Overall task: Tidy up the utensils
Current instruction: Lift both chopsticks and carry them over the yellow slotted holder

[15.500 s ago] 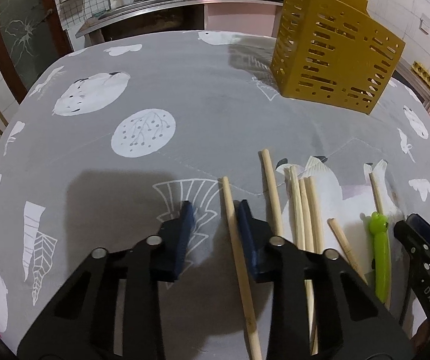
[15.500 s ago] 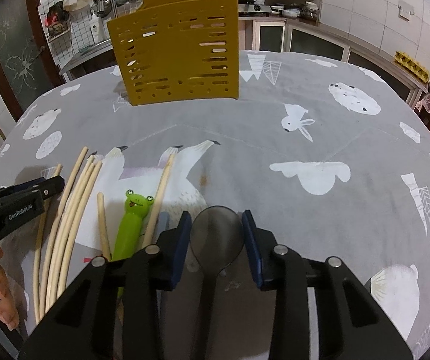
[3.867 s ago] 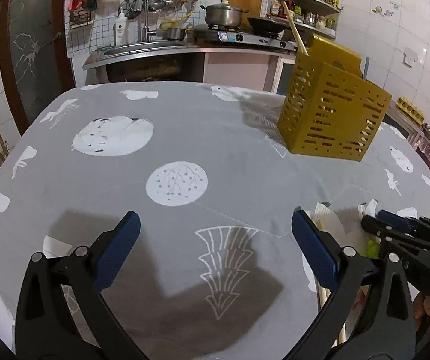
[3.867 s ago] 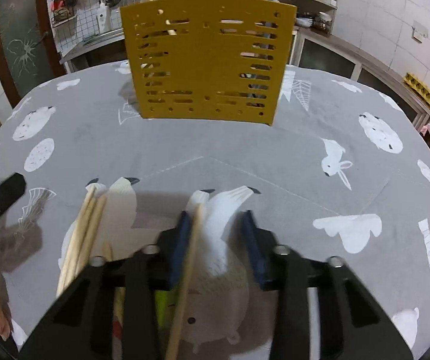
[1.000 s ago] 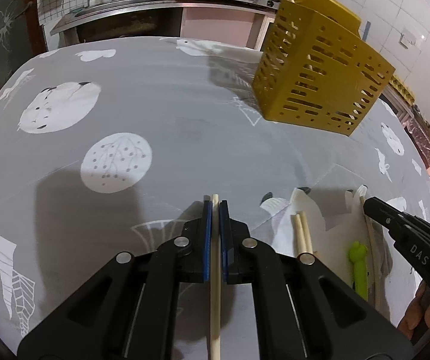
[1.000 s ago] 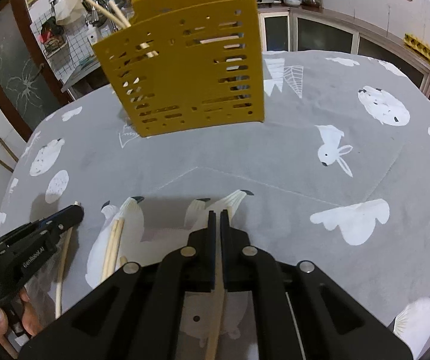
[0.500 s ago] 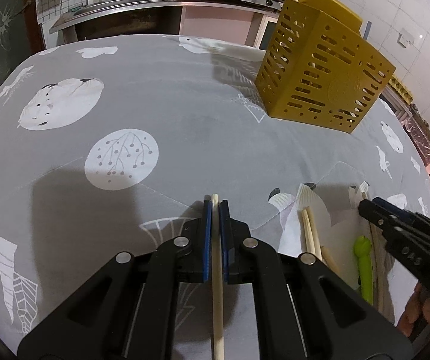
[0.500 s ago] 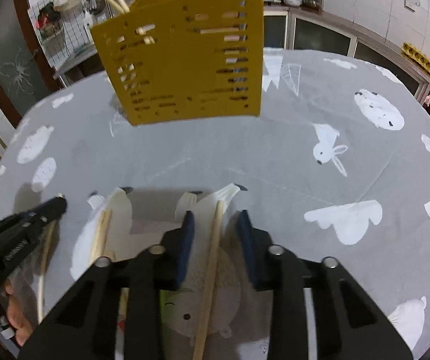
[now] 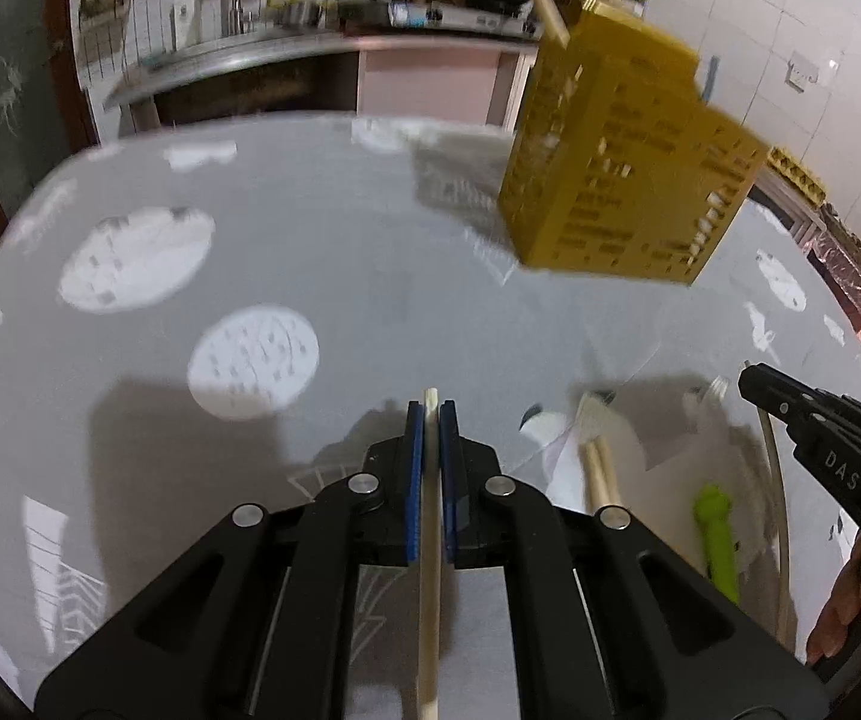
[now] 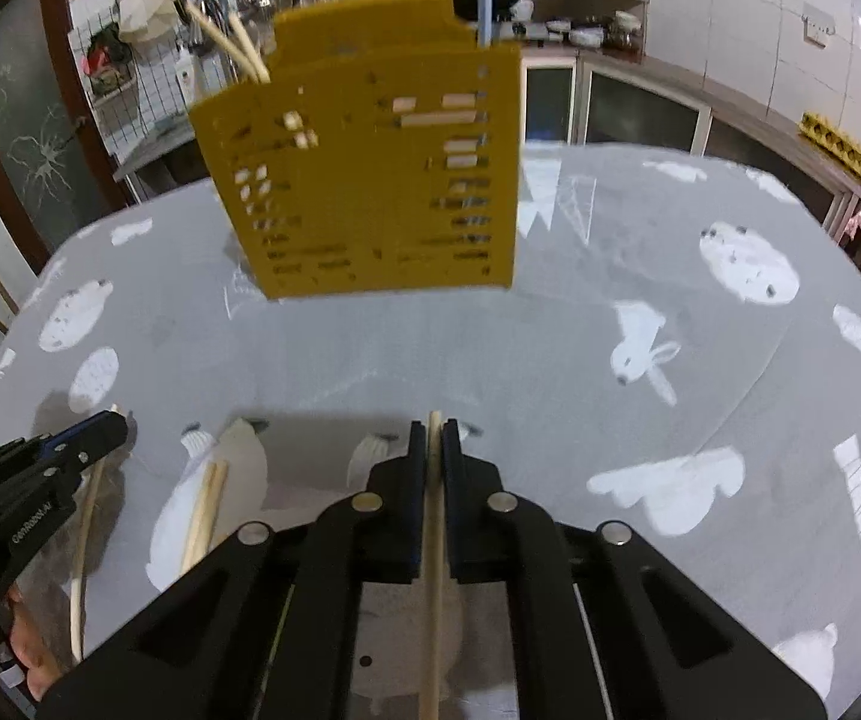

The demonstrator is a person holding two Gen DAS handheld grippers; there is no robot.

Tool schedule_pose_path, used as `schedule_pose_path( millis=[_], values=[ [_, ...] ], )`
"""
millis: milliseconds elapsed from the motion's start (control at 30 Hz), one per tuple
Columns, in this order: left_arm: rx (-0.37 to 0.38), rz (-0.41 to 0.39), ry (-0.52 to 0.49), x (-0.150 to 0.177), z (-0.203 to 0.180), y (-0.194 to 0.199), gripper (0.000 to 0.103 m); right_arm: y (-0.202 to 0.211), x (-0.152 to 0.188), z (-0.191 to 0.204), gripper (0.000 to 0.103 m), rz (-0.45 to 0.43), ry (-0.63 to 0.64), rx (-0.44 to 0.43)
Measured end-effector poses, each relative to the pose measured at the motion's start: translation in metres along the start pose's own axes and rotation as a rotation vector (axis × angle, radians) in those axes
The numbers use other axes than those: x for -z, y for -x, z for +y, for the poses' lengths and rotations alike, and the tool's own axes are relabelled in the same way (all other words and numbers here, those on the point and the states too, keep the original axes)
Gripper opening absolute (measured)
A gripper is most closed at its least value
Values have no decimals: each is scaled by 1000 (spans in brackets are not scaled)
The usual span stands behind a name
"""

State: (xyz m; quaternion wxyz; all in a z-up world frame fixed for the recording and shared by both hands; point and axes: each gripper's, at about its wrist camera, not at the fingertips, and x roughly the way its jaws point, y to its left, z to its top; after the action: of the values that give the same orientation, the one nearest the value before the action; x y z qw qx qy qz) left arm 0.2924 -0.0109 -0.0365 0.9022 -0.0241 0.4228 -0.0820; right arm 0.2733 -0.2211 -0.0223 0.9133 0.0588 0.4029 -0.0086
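Observation:
My left gripper (image 9: pixel 430 414) is shut on a wooden chopstick (image 9: pixel 429 570) that runs back between its blue pads. My right gripper (image 10: pixel 434 429) is shut on another wooden chopstick (image 10: pixel 434 588) in the same way. The yellow slotted utensil holder (image 10: pixel 370 180) stands at the far side of the table, with two chopsticks (image 10: pixel 223 36) and a blue handle sticking out of its top. In the left wrist view the yellow holder (image 9: pixel 628 162) is at the upper right. Two loose chopsticks (image 9: pixel 601 471) and a green frog-headed utensil (image 9: pixel 717 534) lie on the cloth.
A grey tablecloth (image 10: pixel 550 348) with white animal prints covers the round table. A kitchen counter with a sink and pots (image 9: pixel 322 42) runs behind it. The right gripper's body (image 9: pixel 832 456) shows at the right edge of the left wrist view, with a hand below it.
The right gripper's jaws stood apart around its chopstick half a second ago and are now shut on it. Both views have tilted up a little; the left grip is unchanged.

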Motion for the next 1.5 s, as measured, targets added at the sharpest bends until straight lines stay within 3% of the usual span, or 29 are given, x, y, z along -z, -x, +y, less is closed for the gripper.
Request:
schedule_pose_path(
  millis=[367,733,1067,1500],
  values=[
    [-30,-245,-46,-29,-18,65,4,49,-21,-21,6,-230,-3,-75],
    [1,-382,-19,-43,-25,96,4,100,-39,-35,6,-471,22,-79],
    [-17,-511,-69,-40,-39,112,4,115,-43,-40,6,-558,42,-97],
    [7,-567,-71,-33,-29,122,4,133,-35,-39,6,-627,67,-116]
  ],
)
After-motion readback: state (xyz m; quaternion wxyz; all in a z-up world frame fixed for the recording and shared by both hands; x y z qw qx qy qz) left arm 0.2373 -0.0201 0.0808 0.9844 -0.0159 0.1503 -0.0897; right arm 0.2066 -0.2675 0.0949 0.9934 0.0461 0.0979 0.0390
